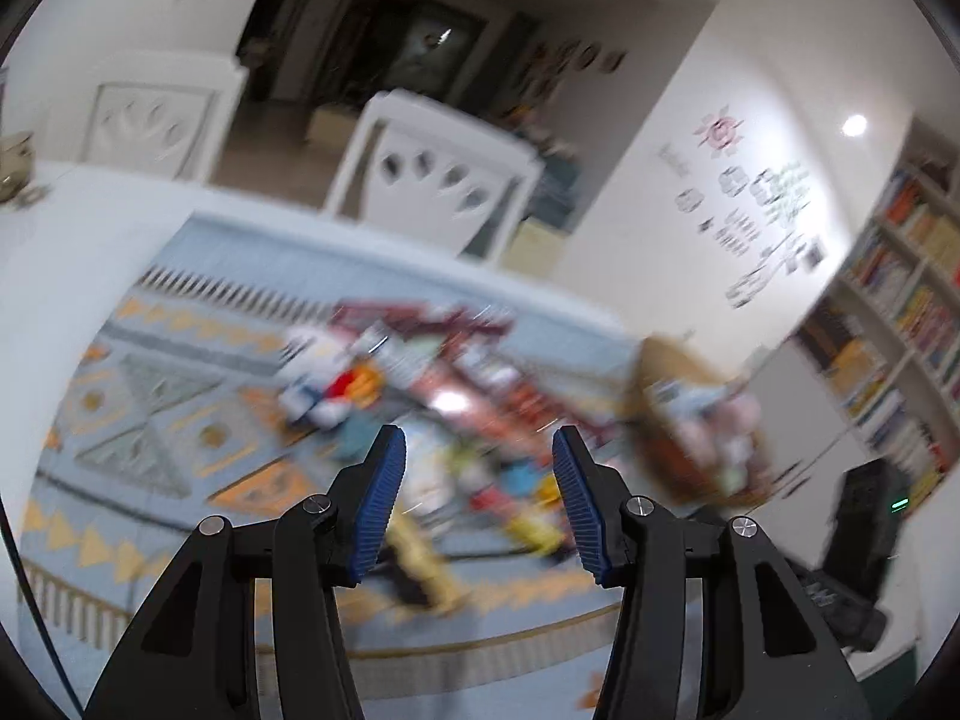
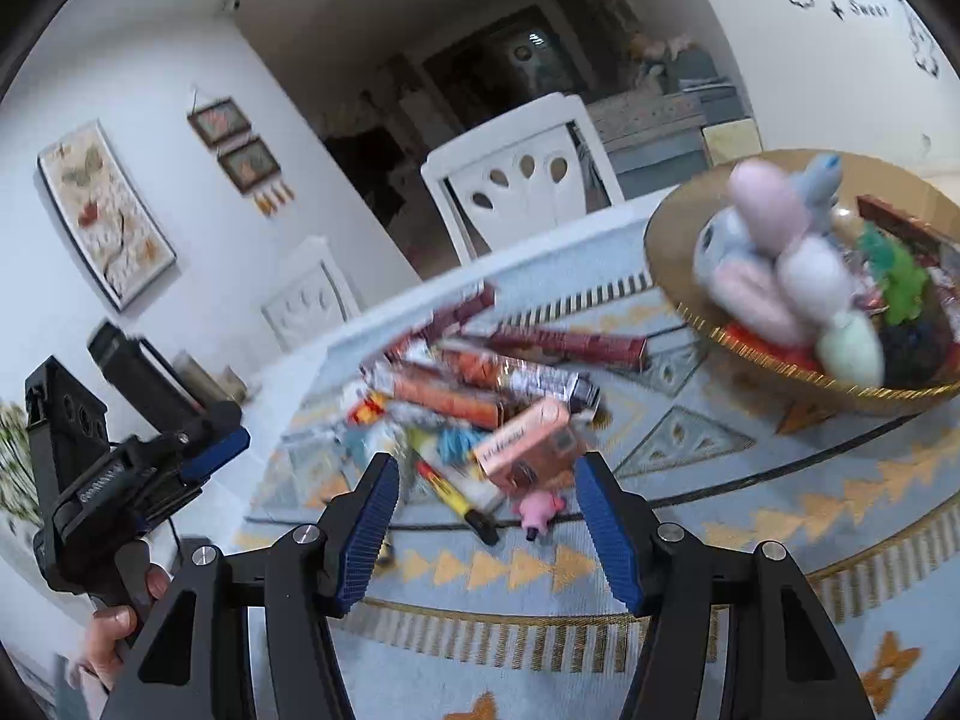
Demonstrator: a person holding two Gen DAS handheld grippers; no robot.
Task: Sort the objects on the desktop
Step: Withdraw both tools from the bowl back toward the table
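Tabletop under patterned blue cloth. Pile of wrapped bars, packets and pens at centre, ahead of both fingertip pairs. Peach box on top of pile, tilted. Yellow pen and pink figure at near edge of pile, just beside each other. Gold bowl right of pile, apart from it, holding pastel plush eggs and green toy.

Left hand-held gripper: jaws apart, nothing between, above near edge of pile; left wrist view motion-blurred, items there not identifiable. Same unit at left of right wrist view, gripped by hand, off left edge of cloth.

Right hand-held gripper: jaws apart, nothing between, raised over cloth, pen and figure in line between blue pads.

White chairs behind tabletop. Bookshelf at right wall.
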